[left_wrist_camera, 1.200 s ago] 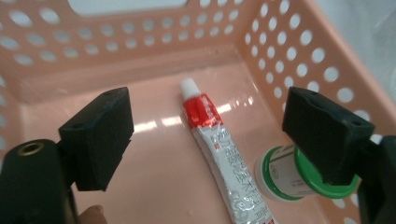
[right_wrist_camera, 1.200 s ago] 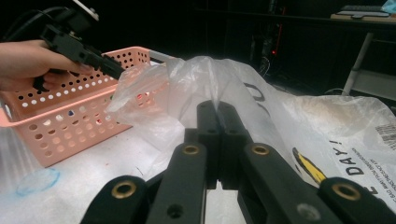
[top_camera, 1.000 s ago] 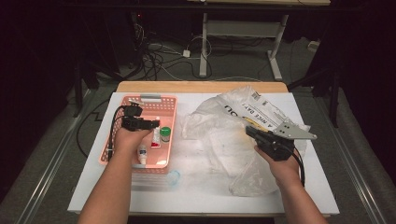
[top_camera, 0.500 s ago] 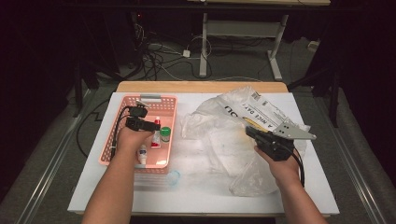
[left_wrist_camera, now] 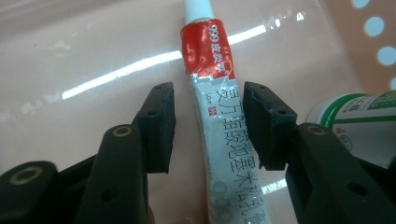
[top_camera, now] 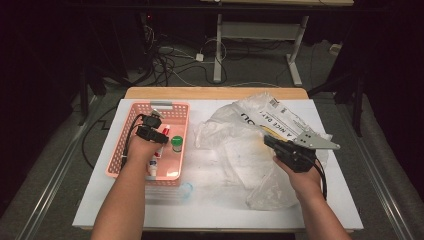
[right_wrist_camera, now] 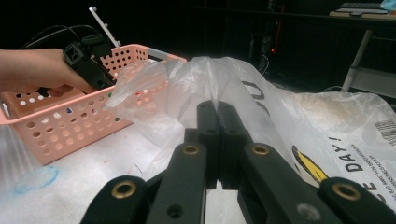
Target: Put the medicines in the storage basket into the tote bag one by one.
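A red-and-white tube [left_wrist_camera: 219,116] lies flat on the floor of the pink basket [top_camera: 165,105]. My left gripper [left_wrist_camera: 208,126] is low inside the basket, open, with one jaw on each side of the tube and a small gap on both sides. The high view shows this gripper [top_camera: 159,137] over the tube [top_camera: 152,167]. A green-capped bottle [left_wrist_camera: 359,116] lies just beside the tube. My right gripper [right_wrist_camera: 217,109] is shut on a raised fold of the clear plastic bag [right_wrist_camera: 187,93], which spreads over the table's right half [top_camera: 240,140].
The basket [right_wrist_camera: 60,121] stands left of the bag on the white table [top_camera: 210,200]. A clear lid or tray [top_camera: 170,192] lies in front of the basket. Printed bag panels [top_camera: 280,122] reach the back right. Cables and a desk frame sit on the floor beyond.
My left gripper has shifted slightly inside the basket, settling around the tube. The right gripper has held still on the bag.
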`<state>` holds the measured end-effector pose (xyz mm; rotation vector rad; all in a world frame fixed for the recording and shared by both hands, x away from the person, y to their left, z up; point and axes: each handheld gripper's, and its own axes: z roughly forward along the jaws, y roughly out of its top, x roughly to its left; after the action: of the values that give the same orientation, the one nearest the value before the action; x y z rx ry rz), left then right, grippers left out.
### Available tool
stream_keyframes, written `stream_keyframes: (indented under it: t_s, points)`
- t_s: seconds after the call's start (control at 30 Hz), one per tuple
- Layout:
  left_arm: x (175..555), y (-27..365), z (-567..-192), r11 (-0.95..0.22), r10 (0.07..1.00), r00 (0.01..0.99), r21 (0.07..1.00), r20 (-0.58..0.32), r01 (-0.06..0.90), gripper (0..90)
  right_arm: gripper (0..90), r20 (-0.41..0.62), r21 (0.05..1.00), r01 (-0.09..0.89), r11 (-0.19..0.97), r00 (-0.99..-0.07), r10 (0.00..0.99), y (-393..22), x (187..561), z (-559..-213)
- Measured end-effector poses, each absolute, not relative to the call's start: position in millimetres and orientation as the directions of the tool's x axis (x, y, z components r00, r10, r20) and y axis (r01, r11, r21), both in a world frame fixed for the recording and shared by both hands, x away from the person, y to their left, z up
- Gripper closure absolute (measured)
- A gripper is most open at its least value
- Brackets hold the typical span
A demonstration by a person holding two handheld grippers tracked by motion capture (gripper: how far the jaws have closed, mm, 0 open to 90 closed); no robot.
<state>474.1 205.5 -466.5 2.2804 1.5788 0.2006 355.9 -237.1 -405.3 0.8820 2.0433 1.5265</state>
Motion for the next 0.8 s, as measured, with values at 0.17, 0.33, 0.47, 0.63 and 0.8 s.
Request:
stream_keyframes:
  t_s: [0.17,0.33,0.47,0.63,0.8]
  points:
    - [472.3,205.9,-464.7,-0.311,0.930,0.358,0.344,-0.080,0.886,61.7,90.0,0.027,0.957,0.224,0.184,-0.700,0.714,-236.5,355.4,-404.5]
    - [471.3,205.6,-464.1,-0.311,0.932,0.354,0.337,-0.073,0.889,67.8,90.0,0.027,0.955,0.228,0.187,-0.699,0.714,-235.3,355.8,-405.0]
    - [471.2,206.2,-463.9,-0.315,0.930,0.359,0.339,-0.075,0.886,68.6,90.0,0.022,0.957,0.221,0.187,-0.701,0.713,-235.9,354.6,-404.1]
    - [470.7,205.5,-463.3,-0.315,0.929,0.361,0.339,-0.079,0.886,68.7,90.0,0.022,0.957,0.221,0.189,-0.702,0.712,-235.7,354.1,-403.3]
    - [469.2,204.0,-461.9,-0.321,0.924,0.372,0.351,-0.089,0.880,68.7,90.0,0.020,0.958,0.215,0.188,-0.705,0.709,-236.0,353.3,-401.9]
